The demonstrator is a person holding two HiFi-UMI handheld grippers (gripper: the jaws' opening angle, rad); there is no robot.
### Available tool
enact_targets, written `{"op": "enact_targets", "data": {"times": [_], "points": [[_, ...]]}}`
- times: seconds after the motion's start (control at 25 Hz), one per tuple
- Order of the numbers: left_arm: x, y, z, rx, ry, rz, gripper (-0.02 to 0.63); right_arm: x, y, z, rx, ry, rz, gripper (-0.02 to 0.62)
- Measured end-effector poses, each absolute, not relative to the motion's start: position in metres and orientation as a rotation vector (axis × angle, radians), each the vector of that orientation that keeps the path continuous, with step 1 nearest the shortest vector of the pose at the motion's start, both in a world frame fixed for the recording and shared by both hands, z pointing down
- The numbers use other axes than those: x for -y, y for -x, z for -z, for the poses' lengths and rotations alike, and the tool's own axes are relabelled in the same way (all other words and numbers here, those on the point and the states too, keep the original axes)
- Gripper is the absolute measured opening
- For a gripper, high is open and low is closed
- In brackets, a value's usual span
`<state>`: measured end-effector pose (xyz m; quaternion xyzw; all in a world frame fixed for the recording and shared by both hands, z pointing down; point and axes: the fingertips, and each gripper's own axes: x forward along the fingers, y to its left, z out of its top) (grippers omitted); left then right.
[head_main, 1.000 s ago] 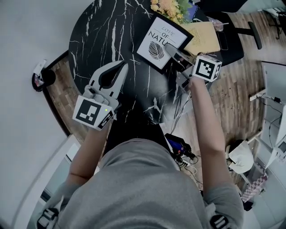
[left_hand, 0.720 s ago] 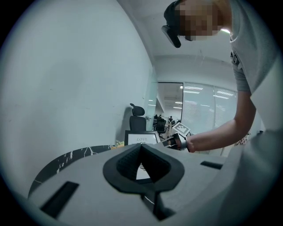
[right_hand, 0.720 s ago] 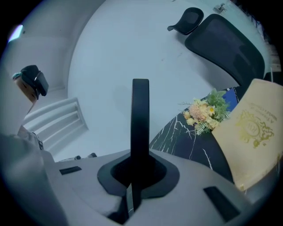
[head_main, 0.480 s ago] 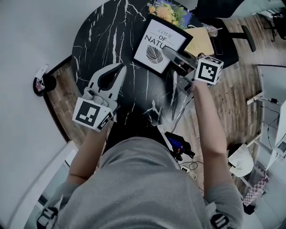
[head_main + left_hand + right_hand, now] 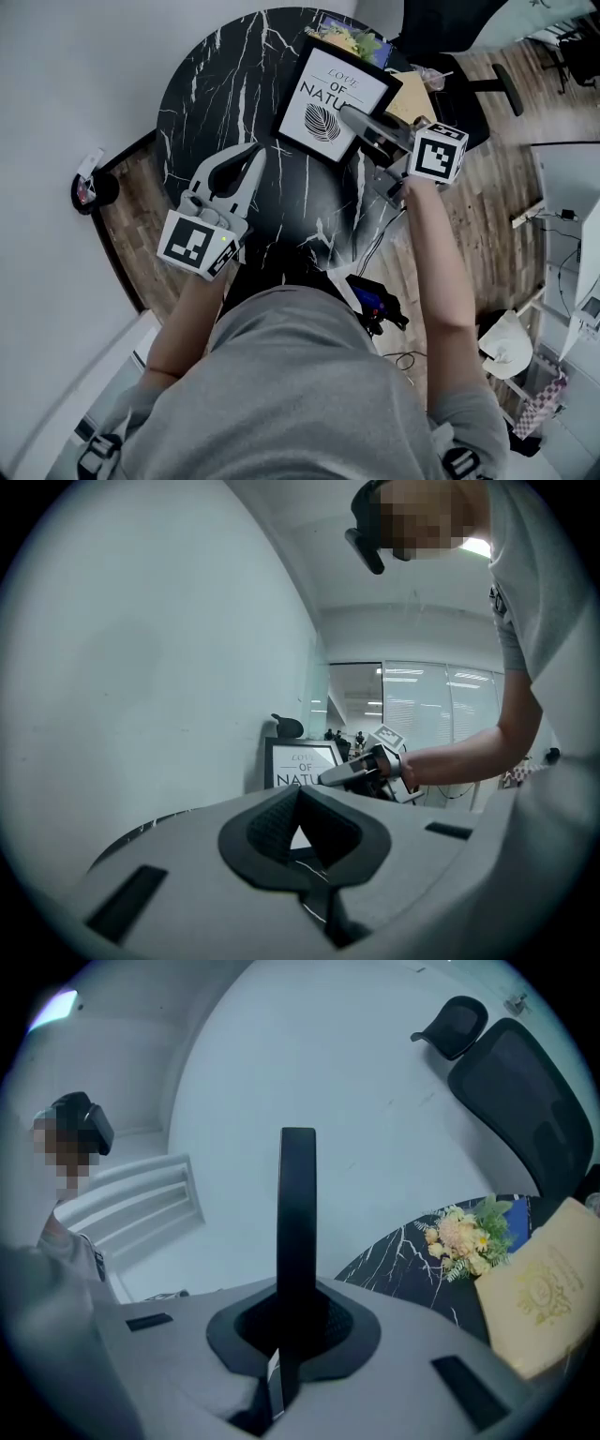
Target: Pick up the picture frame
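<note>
Head view: right tool (image 5: 349, 112) is pinching the picture frame (image 5: 333, 98) by its near right edge, over the far part of the black marble desk (image 5: 216, 103). Edge grip prob. because the flat face is offering nothing to clamp, and the thin rim fits between the jaws. Left tool (image 5: 251, 155) is hovering over the desk's near-left part, well apart from the frame, jaws pressed together w/ nothing in them. It seems idle; looks like a one-tool job.

Right gripper view is showing what the head view isn't: the frame's black rim is running straight up from between the pads, edge-on, jaws clamped tight on it. It is also showing the flowers (image 5: 466, 1234) and a tan book-like item (image 5: 539, 1302) at the desk's far side, near the frame's spot.

Left gripper view is giving the front-on look: the frame is standing upright, printed face toward the left tool, w/ the right tool at its right edge. Whether the bottom edge is clear of the desk can't be told, since the left tool's own body is blocking that. Judging: lift step under way, grip looking firm, but a one-edge hold may let the frame swing.
</note>
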<state>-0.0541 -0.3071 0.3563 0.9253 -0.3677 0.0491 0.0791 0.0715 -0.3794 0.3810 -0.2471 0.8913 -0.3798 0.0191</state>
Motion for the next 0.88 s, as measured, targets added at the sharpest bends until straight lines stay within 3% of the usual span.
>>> {"op": "enact_targets", "data": {"times": [0.88], "points": [[0.303, 0.092, -0.280, 1.331, -2.856, -0.030, 0.006, 0.333, -0.066, -0.274, -2.863, 0.603, 0.936, 0.031]]}}
